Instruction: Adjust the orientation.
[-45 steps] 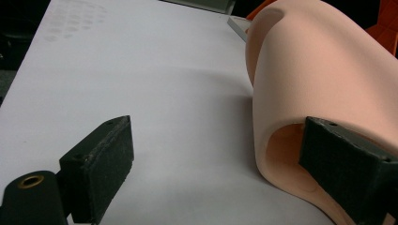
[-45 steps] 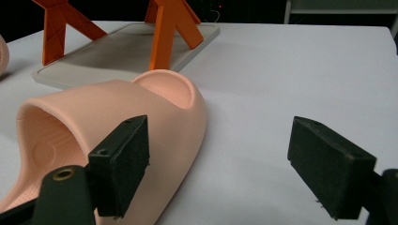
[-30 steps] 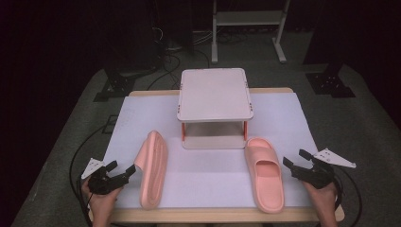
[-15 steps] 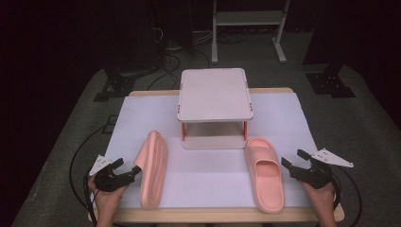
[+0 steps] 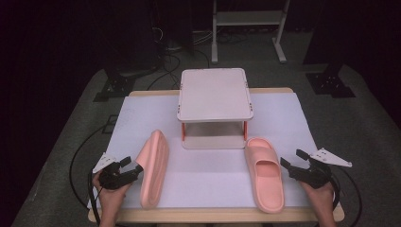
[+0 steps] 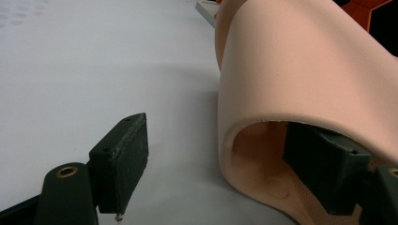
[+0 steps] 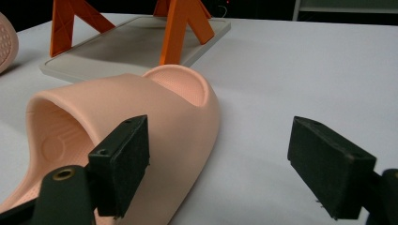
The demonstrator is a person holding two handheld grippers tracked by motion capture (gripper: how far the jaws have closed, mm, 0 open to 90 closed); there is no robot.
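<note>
At lower left, my left gripper (image 5: pixel 134 170) has just been closing its jaws around the strap of the left slipper (image 5: pixel 153 168), which lies on its side, without pinching it yet. At lower right, my right gripper (image 5: pixel 293 162) hangs wide open, empty, just beside the upright right slipper (image 5: pixel 265 172).
</note>
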